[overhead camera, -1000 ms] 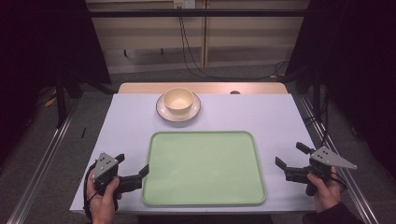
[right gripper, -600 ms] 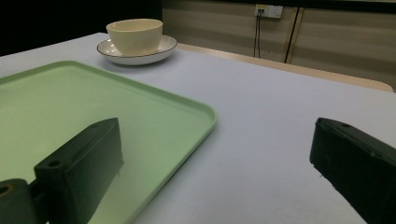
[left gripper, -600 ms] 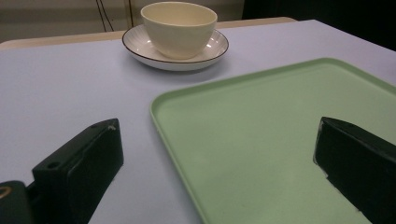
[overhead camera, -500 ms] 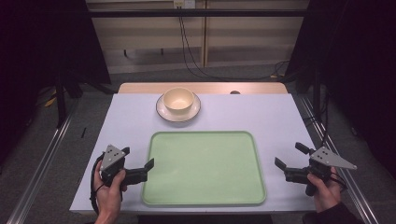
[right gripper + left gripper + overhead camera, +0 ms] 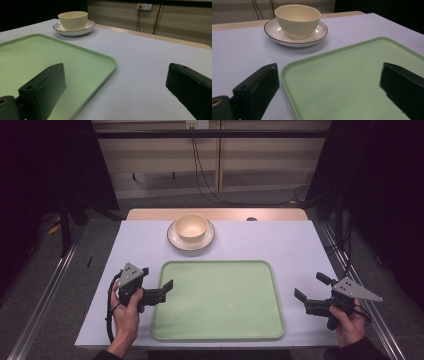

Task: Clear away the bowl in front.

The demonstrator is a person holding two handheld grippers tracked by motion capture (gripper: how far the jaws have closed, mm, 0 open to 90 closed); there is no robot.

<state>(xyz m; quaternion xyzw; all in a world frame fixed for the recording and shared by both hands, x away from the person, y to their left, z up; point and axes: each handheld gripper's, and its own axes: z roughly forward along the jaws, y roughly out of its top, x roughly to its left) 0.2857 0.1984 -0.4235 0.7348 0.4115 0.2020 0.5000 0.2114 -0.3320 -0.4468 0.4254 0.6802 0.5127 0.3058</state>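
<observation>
A pale green tray (image 5: 220,300) lies empty at the table's near middle. Behind it a cream bowl (image 5: 190,226) stands in a white saucer (image 5: 200,242) with a dark rim. My left gripper (image 5: 164,291) is open, held in a hand at the tray's left edge, its jaws reaching over the rim. In the left gripper view the left gripper (image 5: 329,87) straddles the tray's corner (image 5: 287,68), with the bowl (image 5: 297,21) beyond. My right gripper (image 5: 310,287) is open, off the tray's right side over bare table. In the right gripper view the right gripper (image 5: 116,87) holds nothing.
The table top (image 5: 280,240) is pale lilac with a wooden strip (image 5: 220,214) along its far edge. Metal rails (image 5: 45,295) run down both sides on the floor. Cables (image 5: 200,165) hang down the back wall. Bare table lies left and right of the saucer.
My left gripper has moved forward and to the right, from the table's near left up to the tray's left rim. The right gripper has stayed put.
</observation>
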